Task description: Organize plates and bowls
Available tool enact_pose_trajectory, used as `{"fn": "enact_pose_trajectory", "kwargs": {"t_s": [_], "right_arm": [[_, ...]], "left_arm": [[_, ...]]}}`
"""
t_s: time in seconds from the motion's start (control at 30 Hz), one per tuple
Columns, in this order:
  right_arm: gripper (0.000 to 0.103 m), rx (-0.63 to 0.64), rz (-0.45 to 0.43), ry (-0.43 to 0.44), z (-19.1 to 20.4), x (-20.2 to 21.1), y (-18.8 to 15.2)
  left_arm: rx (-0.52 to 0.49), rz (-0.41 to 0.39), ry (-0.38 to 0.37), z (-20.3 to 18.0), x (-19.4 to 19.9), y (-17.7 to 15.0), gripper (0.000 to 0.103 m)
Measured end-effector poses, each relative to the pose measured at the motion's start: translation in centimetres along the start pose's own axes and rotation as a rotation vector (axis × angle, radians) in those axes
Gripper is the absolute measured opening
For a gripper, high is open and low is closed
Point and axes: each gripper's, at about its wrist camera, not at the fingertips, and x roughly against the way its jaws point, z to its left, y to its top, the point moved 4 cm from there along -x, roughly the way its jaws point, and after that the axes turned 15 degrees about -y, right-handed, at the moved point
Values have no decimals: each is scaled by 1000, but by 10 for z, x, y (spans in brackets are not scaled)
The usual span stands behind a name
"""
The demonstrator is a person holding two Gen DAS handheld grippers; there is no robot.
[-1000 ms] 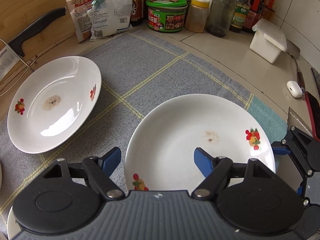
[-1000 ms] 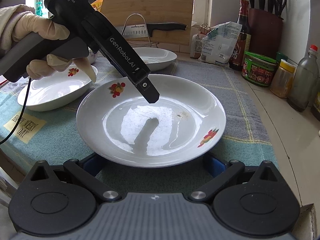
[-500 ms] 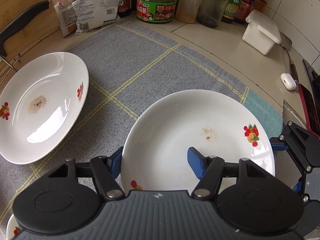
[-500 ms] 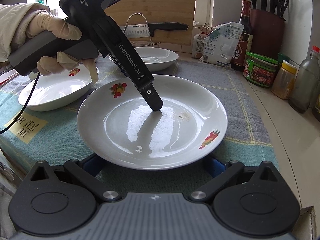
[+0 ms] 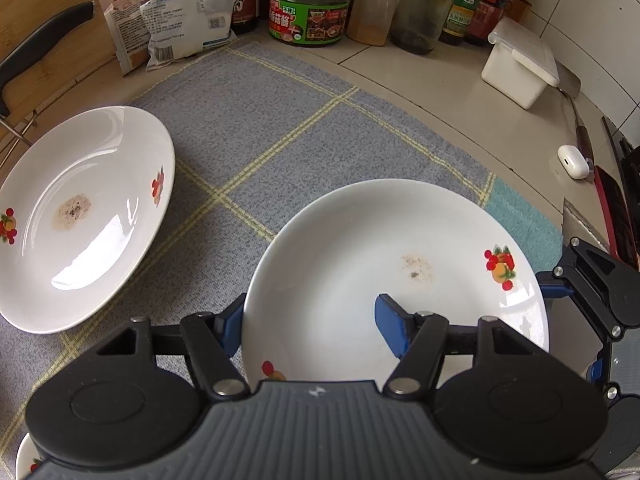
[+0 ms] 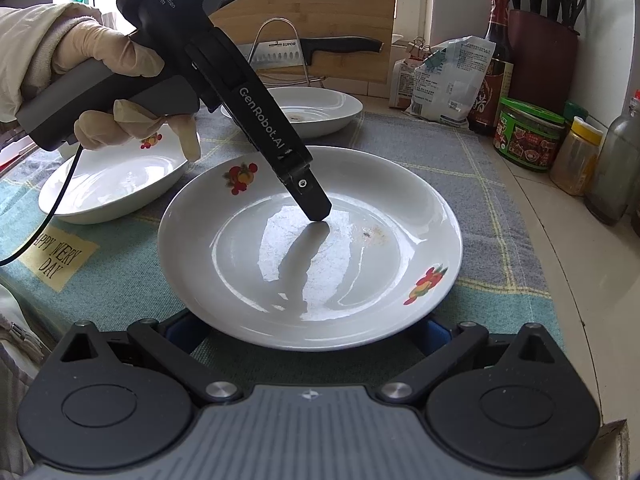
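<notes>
A white plate (image 5: pixel 360 264) with fruit prints lies on the grey checked mat (image 5: pixel 260 120), nearest to me. My left gripper (image 5: pixel 312 326) straddles its left rim, one blue pad outside the edge and the other inside the bowl, shut on the plate. In the right wrist view one of its fingers (image 6: pixel 308 192) touches the inside of the plate (image 6: pixel 312 248). My right gripper (image 6: pixel 308 336) is open, its pads wide apart at the plate's near rim. A second plate (image 5: pixel 80 216) lies to the left, and a third dish (image 6: pixel 112 176) sits beside the gloved hand (image 6: pixel 100 56).
Along the back stand a green-lidded jar (image 5: pixel 308 8), a yellow-lidded jar (image 5: pixel 372 8), bottles, food bags (image 5: pixel 184 12) and a white box (image 5: pixel 520 64). A knife (image 6: pixel 320 46) rests on a wire rack before a wooden board. An earbud case (image 5: pixel 574 160) lies at the right.
The left jaws narrowed onto the near plate's rim, and the gripper sank until its inner finger met the plate. The right gripper stayed still.
</notes>
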Motion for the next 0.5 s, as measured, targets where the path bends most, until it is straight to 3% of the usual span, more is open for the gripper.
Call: {"fn": "enact_pose_trajectory", "kwargs": {"t_s": [0.5], "right_arm": [[103, 40, -11, -20, -14, -4, 12]], "left_arm": [[41, -67, 19, 1, 6, 17, 65]]}}
